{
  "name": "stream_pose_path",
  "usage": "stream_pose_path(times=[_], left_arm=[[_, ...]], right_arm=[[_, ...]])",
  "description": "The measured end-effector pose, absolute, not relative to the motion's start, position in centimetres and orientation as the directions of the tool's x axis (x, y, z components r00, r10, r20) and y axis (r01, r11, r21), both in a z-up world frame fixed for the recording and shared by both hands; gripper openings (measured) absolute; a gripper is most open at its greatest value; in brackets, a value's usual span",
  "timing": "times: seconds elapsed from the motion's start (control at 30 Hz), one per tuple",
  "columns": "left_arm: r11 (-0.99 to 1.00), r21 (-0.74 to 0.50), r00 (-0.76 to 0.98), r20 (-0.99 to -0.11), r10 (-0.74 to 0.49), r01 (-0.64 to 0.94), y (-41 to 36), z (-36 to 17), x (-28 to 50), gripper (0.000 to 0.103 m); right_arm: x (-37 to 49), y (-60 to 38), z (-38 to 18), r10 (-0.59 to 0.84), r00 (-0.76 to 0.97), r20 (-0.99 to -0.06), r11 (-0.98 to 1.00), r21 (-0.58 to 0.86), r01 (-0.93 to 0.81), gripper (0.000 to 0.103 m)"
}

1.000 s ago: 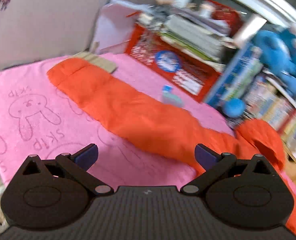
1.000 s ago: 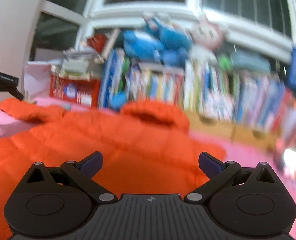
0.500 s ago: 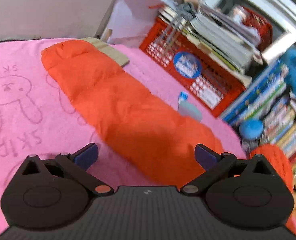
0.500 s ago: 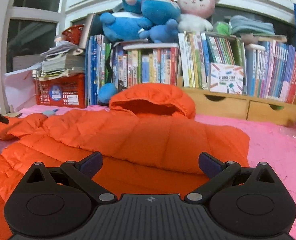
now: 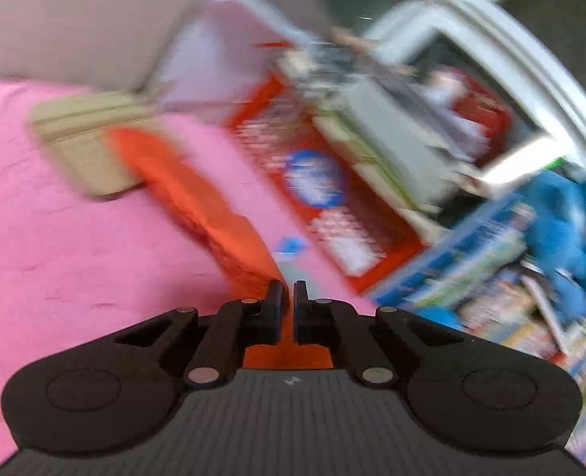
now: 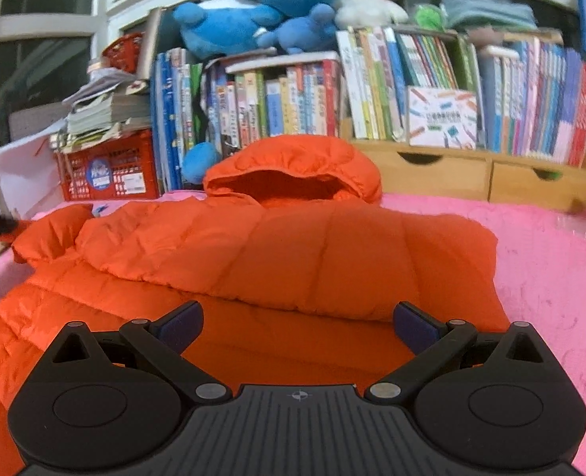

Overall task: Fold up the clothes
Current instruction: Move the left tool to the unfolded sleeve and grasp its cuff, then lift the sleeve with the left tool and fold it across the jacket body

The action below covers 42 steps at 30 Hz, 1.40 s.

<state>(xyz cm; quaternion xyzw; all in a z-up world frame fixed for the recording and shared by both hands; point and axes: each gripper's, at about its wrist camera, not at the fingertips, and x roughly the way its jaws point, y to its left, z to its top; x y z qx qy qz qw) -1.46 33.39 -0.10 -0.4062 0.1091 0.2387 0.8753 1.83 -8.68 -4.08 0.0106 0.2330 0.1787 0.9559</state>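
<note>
Though blurred, sleeve (image 5: 198,206) slanting up-left.

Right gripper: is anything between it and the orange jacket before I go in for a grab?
Nothing visible. The right gripper is open right over the orange jacket, with only jacket fabric between and ahead of its fingers. The books and red crate sit well behind the hood.

A pink blanket (image 6: 542,246) covers the surface, and behind it rows of books (image 6: 431,79) stand over wooden drawers (image 6: 443,176), with blue plush toys (image 6: 253,12) on top, a red crate (image 6: 106,170) under stacked papers at the left, and white-framed dark windows (image 6: 43,47) beyond.
</note>
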Motion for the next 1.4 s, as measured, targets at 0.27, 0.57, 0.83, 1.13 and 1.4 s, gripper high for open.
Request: stream_pose_path(times=[0.27,0.57,0.83,1.13,1.4], left_arm=[[0.669,-0.541,0.856,-0.400,0.328,-0.509,30.0,0.3,-1.4,0.043],[0.348,-0.719,0.795,-0.496,0.349,-0.602,35.8,-3.9,-3.8,0.084],[0.167,-0.877,0.855,-0.369,0.365,-0.450,37.8,-2.4,-0.3,0.079],[0.865,-0.492,0.983,-0.181,0.013,-0.102,23.8,6.6,5.7,0.072],[0.932,0.176,0.885,-0.409,-0.223,0.316,6.5,1.9,4.6,0.076]], right_arm=[[2.9,-11.3,-4.6,0.388,0.809,-0.441,0.917,0.275,-0.289,0.103],[3.1,-11.9,-4.8,0.407,0.802,-0.437,0.904,0.317,-0.286,0.103],[3.4,-12.4,-5.0,0.423,0.793,-0.438,0.892,0.356,-0.279,0.103],[3.9,-13.6,-5.5,0.447,0.788,-0.423,0.861,0.443,-0.251,0.103],[3.8,-15.4,-5.8,0.443,0.815,-0.374,0.824,0.528,-0.205,0.103]])
